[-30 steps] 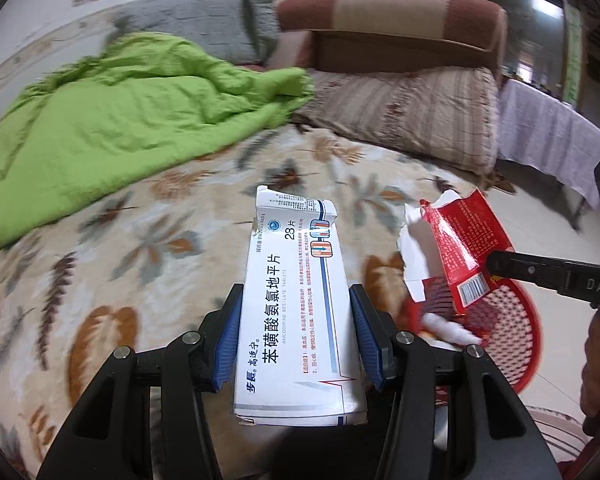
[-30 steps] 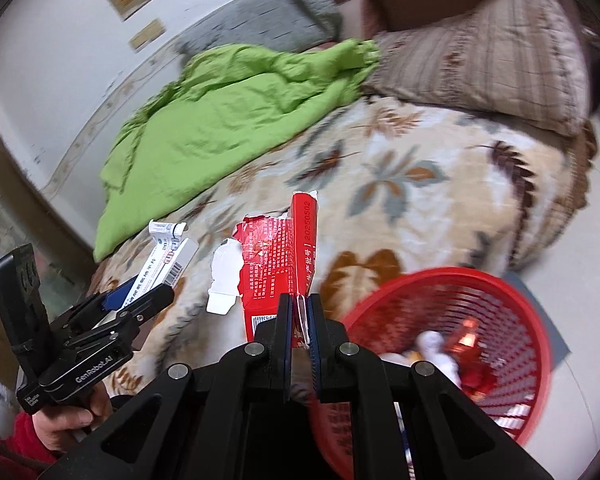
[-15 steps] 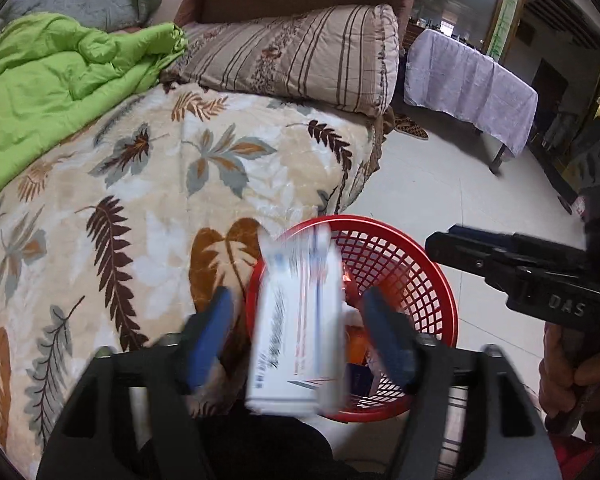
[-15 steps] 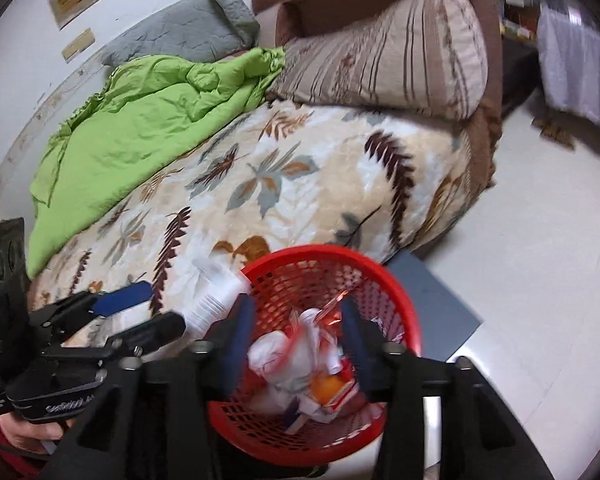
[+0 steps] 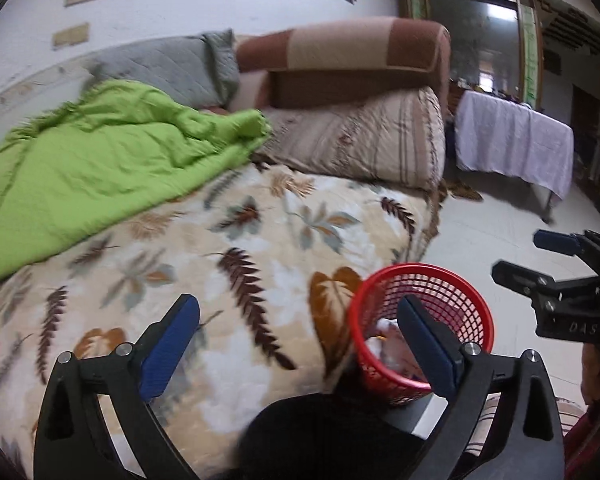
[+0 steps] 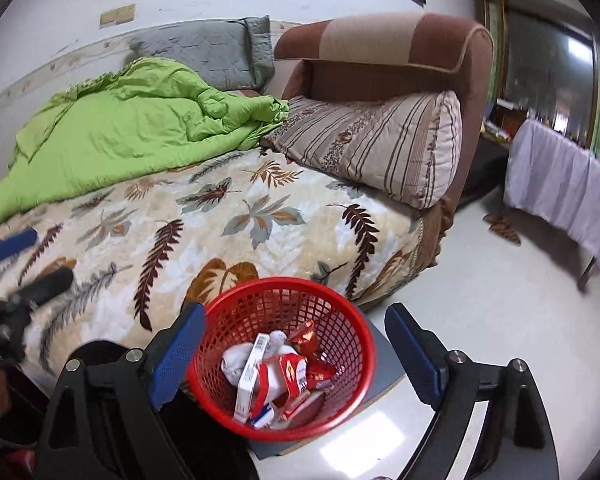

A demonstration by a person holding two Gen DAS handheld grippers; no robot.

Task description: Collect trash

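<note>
A red mesh basket (image 6: 342,320) stands on the floor against the bed's front edge; it also shows in the left wrist view (image 5: 466,300). Inside lie a white medicine box (image 6: 250,376), a torn red packet (image 6: 290,376) and white crumpled paper (image 6: 232,362). My right gripper (image 6: 296,356) is open and empty, above the basket. My left gripper (image 5: 300,344) is open and empty, over the bed's edge just left of the basket. Each gripper shows in the other's view, the right one (image 5: 540,256) and the left one (image 6: 36,260).
The bed has a leaf-patterned blanket (image 6: 236,216), a green quilt (image 6: 120,128), a striped pillow (image 6: 380,144) and a grey pillow (image 6: 208,52). A brown headboard (image 6: 388,52) stands behind. A table with a white cloth (image 6: 564,184) stands at the right on the pale floor.
Both grippers opened and let go of their trash: the white medicine box and the red packet now lie in the basket. Both grippers have pulled back and up.
</note>
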